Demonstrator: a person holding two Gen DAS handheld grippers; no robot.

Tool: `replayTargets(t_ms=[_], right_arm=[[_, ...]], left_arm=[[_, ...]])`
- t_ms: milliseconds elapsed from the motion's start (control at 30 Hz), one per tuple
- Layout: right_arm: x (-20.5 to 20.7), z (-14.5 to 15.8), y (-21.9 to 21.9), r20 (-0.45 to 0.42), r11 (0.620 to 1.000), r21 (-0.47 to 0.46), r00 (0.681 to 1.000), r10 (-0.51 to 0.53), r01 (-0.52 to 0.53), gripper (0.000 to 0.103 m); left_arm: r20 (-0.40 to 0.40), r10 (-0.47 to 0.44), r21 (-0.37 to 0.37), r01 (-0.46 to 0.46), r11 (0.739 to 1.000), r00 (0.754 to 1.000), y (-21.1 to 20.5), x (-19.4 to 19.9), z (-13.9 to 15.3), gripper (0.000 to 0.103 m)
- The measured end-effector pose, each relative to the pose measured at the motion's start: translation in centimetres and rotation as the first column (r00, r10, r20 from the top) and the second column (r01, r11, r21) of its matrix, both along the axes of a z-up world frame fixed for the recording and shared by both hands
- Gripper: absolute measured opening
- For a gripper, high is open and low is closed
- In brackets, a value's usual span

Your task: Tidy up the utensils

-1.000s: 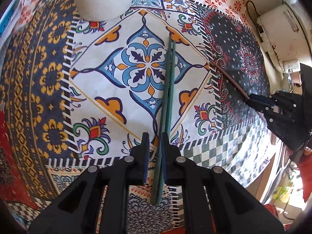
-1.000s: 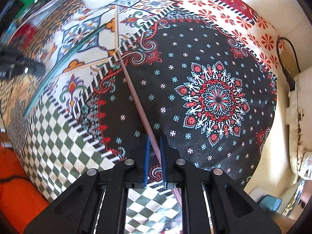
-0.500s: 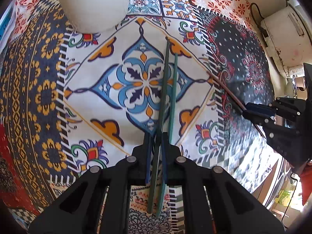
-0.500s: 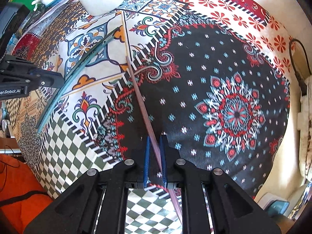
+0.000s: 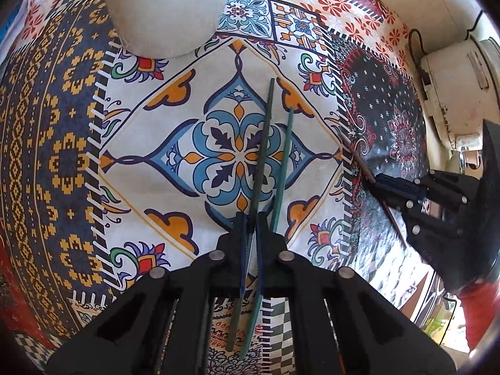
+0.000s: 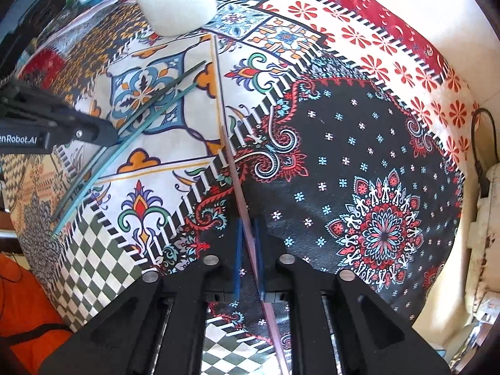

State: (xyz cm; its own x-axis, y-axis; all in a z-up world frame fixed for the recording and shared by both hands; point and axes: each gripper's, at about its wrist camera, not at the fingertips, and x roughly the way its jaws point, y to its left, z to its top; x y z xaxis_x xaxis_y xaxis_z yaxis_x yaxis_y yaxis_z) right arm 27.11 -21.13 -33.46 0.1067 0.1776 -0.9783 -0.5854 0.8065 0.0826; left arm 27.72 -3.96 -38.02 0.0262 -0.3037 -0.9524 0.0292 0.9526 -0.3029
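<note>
Far left, a white container (image 5: pixel 168 9) sits on the patterned tablecloth (image 5: pixel 62 156), at the far edge of the white tile panel. The left gripper (image 5: pixel 251 228) is over the near part of that panel, fingers (image 5: pixel 240 234) closed on a pair of green chopsticks (image 5: pixel 265 143). The darker stick runs between the pads. The lighter teal stick passes just right of the right pad, so whether it is really clamped cannot be told. Both sticks point away toward the far side, tips slightly spread, the back ends sticking out near the camera under the gripper. In the right wrist view the same green pair (image 6: pixel 150 106) shows at left, held off the cloth by the left gripper (image 6: pixel 103 132).

Further right, the right gripper (image 6: pixel 248 243) is over the black floral panel of the cloth (image 6: pixel 359 156), blue-padded fingers (image 6: pixel 238 256) pinched on a single reddish-brown chopstick (image 6: pixel 231 162). That stick slants away and left, its tip reaching the striped border between black and white panels. Left wrist view shows the right gripper (image 5: pixel 390 187) at the right edge with the brown stick (image 5: pixel 359 159) in it.

Far right, a worn white appliance (image 5: pixel 453 93) with a black cord (image 6: pixel 482 143) beside the table.
</note>
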Motion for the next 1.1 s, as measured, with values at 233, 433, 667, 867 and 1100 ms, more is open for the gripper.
replayTargets(t_ms=[233,433,667,867,1100], right_arm=[[1.1,1.7,-0.6,0.034,0.994,0.056,0.995,-0.095,0.093,0.005],[1.5,6.0,-1.6,0.13,0.979,0.13,0.977,-0.171,0.154,0.005],[1.6,10.6,-4.0,0.236,0.953,0.227,0.938,-0.254,0.201,0.005],[1.5,11.9,-5.7,0.254,0.943,0.252,0.926,-0.281,0.217,0.005],[0.9,13.0,-5.9,0.271,0.936,0.283,0.918,-0.29,0.212,0.005]], left_arm=[[0.092,-0.008,0.022,0.006,1.0,0.996,0.9,-1.8,3.3,0.003],[0.261,-0.023,0.064,0.007,0.998,0.965,1.3,-2.6,9.5,0.0],[0.394,-0.028,0.098,-0.012,0.995,0.919,1.2,-2.7,13.8,0.0],[0.361,-0.05,0.13,0.003,0.992,0.931,1.2,-1.4,11.5,0.011],[0.149,0.043,0.084,-0.056,0.995,0.988,2.0,0.8,3.4,0.025]])
